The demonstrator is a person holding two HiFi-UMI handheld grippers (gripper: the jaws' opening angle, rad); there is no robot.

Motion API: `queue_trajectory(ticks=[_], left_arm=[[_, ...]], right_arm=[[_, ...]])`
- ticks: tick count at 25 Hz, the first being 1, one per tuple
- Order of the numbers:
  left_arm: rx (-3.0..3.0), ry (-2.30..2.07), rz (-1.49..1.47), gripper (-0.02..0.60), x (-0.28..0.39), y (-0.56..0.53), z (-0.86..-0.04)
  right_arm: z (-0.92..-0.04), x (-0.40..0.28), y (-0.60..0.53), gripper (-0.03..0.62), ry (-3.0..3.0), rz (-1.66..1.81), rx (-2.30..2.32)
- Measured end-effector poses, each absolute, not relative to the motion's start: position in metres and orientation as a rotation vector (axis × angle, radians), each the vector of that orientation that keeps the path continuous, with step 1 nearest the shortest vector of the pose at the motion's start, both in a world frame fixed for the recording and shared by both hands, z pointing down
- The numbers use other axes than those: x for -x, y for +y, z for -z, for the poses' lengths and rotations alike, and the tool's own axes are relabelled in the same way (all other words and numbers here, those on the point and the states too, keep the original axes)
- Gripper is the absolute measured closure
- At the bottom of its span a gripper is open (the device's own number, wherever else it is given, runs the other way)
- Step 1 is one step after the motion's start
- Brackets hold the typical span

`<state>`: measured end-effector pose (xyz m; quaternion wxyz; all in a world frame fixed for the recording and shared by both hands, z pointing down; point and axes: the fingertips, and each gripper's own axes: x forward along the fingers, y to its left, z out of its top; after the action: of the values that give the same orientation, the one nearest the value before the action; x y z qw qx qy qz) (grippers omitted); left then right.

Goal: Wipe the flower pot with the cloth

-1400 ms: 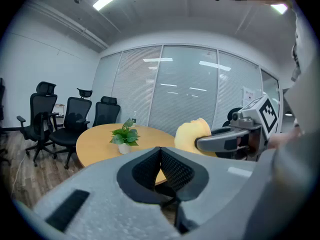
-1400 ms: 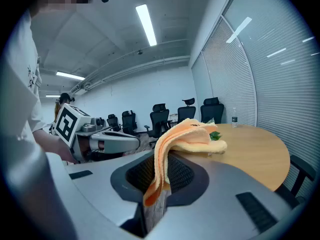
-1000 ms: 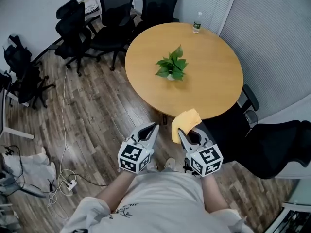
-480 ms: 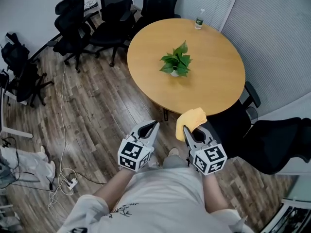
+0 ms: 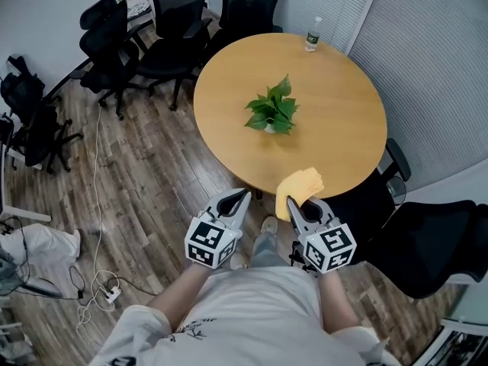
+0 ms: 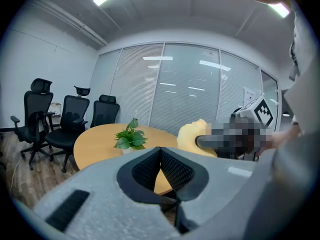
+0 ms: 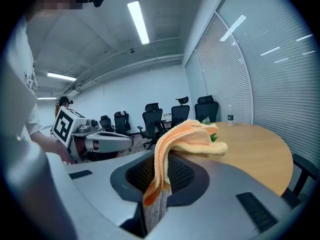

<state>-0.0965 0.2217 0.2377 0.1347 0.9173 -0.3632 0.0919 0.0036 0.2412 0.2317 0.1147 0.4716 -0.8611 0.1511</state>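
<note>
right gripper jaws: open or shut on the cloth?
Shut on the cloth. In the right gripper view, the right gripper pinches the orange fabric between closed jaws; the rest drapes over them.

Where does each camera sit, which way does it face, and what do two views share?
Head view: on the person's head, facing steeply down at table, plant, left gripper, right gripper, forearms.
Left gripper view: on that gripper, along its shut jaws toward the table; sleeve at right.
Right gripper view: on that gripper, along jaws clamping the cloth; shirt at left.
Shared: both gripper views show table and cloth.
</note>
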Motion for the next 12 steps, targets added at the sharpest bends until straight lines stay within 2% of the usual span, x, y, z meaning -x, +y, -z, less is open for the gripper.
queue_trajectory(ticks=[12], left_arm=[[-2.645, -1.113, -0.237, 0.571, 0.070, 0.120, -0.228]], right_arm=[[-0.220, -0.033, 0.132, 0.545, -2.545, -0.397, -1.330]])
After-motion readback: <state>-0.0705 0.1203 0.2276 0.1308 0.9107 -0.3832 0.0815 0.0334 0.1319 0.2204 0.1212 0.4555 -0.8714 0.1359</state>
